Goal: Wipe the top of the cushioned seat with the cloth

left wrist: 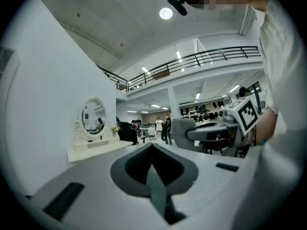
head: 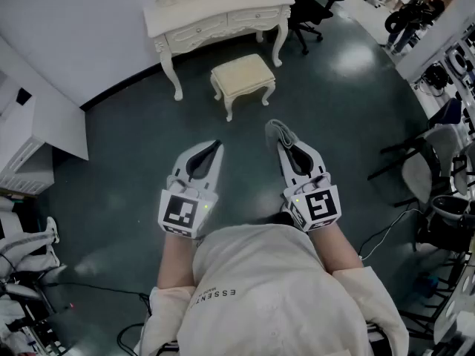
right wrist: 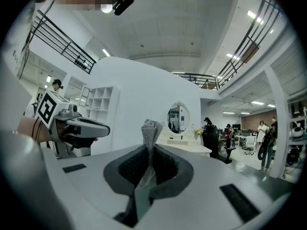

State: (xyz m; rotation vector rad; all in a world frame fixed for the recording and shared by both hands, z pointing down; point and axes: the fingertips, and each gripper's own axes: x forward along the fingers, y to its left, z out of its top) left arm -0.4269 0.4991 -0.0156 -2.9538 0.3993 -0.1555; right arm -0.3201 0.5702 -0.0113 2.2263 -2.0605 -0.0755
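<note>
The cushioned seat [head: 243, 79] is a cream stool on the floor ahead of me, in front of the white dressing table [head: 217, 15]. My right gripper [head: 283, 139] is shut on a folded grey cloth [head: 277, 130], which sticks up from between its jaws [right wrist: 151, 133]. My left gripper [head: 215, 147] is held beside it with its jaws together and nothing in them [left wrist: 152, 150]. Both grippers hang above the floor, well short of the stool.
An oval mirror [right wrist: 177, 119] stands on the dressing table. White shelves [head: 30, 136] stand at the left. Office chairs [head: 308, 6] and cables [head: 386, 232] lie at the right. People stand in the distance [head: 412, 13].
</note>
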